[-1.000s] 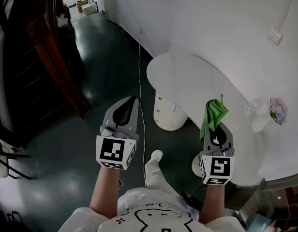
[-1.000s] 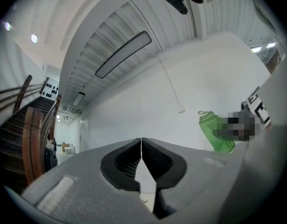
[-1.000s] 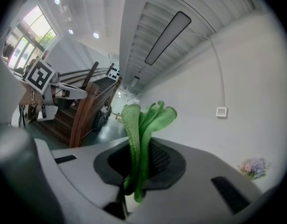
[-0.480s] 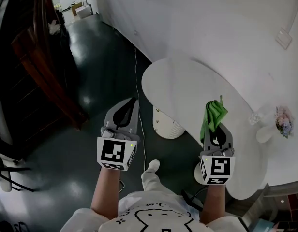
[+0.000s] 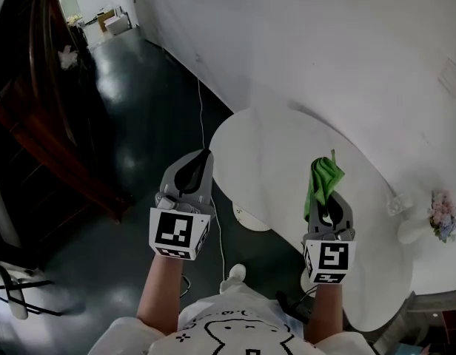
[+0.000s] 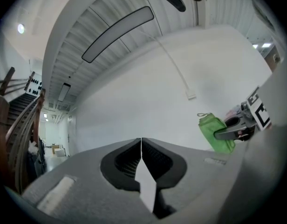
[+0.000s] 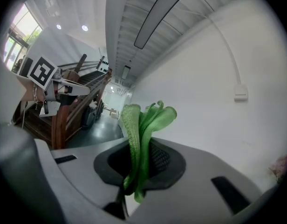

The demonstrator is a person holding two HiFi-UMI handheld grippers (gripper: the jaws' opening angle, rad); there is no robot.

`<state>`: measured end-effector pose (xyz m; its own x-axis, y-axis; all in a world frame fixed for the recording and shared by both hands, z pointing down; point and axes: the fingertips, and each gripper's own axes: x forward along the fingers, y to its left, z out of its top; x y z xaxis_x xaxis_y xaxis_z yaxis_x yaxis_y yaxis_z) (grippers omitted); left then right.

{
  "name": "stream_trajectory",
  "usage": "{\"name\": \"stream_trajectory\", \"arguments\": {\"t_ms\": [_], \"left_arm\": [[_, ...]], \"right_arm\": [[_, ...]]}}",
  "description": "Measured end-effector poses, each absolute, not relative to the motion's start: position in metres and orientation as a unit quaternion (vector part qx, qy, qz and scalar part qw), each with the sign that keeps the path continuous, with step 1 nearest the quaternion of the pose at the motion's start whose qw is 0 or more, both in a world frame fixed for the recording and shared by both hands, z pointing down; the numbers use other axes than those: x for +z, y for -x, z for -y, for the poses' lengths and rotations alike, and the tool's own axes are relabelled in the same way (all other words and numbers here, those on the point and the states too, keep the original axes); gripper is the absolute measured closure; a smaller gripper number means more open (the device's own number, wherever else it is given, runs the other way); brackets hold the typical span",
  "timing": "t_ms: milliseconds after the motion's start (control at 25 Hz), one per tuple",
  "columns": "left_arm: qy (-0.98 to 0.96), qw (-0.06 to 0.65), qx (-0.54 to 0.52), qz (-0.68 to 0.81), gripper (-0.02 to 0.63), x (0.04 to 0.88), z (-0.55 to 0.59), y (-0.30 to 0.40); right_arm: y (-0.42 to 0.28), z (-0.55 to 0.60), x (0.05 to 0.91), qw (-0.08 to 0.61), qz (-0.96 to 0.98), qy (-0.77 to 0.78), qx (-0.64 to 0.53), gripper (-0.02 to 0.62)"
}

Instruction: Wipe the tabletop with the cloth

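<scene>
A green cloth (image 5: 321,183) sticks up bunched from my right gripper (image 5: 329,200), which is shut on it above the near part of the white oval tabletop (image 5: 276,154). In the right gripper view the cloth (image 7: 142,129) stands folded between the jaws. My left gripper (image 5: 200,160) is shut with nothing in it, held over the dark floor just left of the table's edge. In the left gripper view the jaws meet at my left gripper's tip (image 6: 141,146), and the right gripper with the cloth (image 6: 217,133) shows at the right.
A small vase of flowers (image 5: 440,220) and a clear glass (image 5: 394,203) stand at the table's right end. A white wall (image 5: 324,43) runs behind the table. A thin cable (image 5: 205,132) trails across the dark floor. Dark wooden furniture (image 5: 35,124) stands at the left.
The view has shifted so the table sits nearer and lower in the picture. Both grippers keep their pose, the right one still holding the cloth above the table's near part.
</scene>
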<state>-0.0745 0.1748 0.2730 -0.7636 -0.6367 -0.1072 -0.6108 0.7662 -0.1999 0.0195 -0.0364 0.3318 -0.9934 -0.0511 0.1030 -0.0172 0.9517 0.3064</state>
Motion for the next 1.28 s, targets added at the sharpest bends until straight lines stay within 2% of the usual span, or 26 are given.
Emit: {"name": "stream_trajectory", "arguments": {"t_ms": [280, 1000, 1280], "left_arm": [[0.352, 0.084, -0.078, -0.929, 0.586, 0.268, -0.138, 0.142], [0.422, 0.084, -0.074, -0.9, 0.586, 0.283, -0.093, 0.242], [0.475, 0.083, -0.077, -0.873, 0.586, 0.291, -0.079, 0.306]], "right_arm": [[0.035, 0.073, 0.328, 0.059, 0.987, -0.045, -0.142, 0.551], [0.062, 0.111, 0.342, 0.078, 0.977, -0.159, -0.12, 0.551], [0.106, 0.103, 0.35, 0.091, 0.967, -0.214, -0.106, 0.551]]}}
